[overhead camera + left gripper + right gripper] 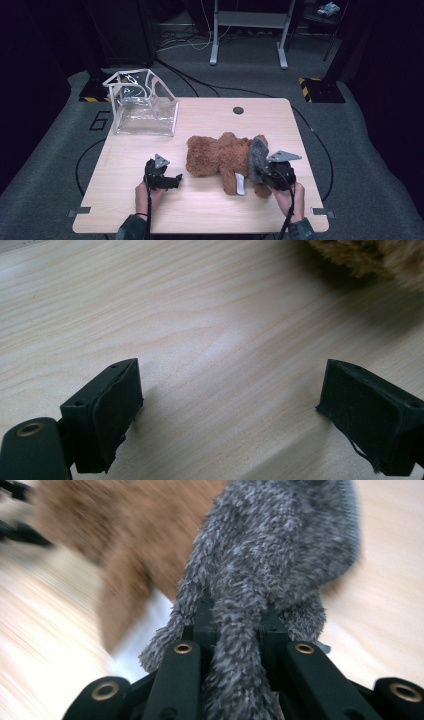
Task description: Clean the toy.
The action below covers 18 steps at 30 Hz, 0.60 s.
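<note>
Grey plush toy is clamped in the right gripper near the tabletop's right edge, against a brown teddy bear; the left gripper is held wide open, empty.

A large numeral "6" is marked on the grey floor, left of the table, just below the clear bag.
</note>
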Motion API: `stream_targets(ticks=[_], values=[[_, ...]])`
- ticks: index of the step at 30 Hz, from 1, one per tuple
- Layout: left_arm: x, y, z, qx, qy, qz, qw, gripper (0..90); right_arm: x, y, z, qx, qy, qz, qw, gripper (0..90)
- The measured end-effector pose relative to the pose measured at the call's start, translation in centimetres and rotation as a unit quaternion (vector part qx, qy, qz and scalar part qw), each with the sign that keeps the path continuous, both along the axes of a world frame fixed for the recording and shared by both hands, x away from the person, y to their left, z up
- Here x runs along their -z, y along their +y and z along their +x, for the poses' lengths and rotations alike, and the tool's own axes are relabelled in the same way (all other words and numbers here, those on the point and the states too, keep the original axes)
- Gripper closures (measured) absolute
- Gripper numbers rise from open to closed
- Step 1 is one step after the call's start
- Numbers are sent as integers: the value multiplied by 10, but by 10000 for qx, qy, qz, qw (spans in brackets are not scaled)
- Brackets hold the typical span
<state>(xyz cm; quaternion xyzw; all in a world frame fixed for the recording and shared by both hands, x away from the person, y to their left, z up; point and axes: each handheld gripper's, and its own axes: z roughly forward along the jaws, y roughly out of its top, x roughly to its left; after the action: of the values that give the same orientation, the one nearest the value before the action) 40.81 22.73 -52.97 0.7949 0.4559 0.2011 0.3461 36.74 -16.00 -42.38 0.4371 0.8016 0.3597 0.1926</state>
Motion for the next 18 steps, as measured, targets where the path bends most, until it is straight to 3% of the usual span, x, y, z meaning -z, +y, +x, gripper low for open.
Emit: stream_targets(ticks=[4, 6, 12, 18], values=[[0, 0, 0, -3, -1, -2, 10000, 98, 4, 28, 17, -145, 45, -185, 9997, 767], [0, 0, 0, -2, -1, -1, 10000, 98, 12, 34, 27, -155, 99, -158, 9997, 767], [0, 0, 0, -3, -1, -2, 10000, 97, 27, 36, 34, -74, 202, -22, 9998, 772], [0, 0, 0, -11, -14, -6, 10000, 98, 36, 38, 30, -105, 200, -111, 9997, 775]])
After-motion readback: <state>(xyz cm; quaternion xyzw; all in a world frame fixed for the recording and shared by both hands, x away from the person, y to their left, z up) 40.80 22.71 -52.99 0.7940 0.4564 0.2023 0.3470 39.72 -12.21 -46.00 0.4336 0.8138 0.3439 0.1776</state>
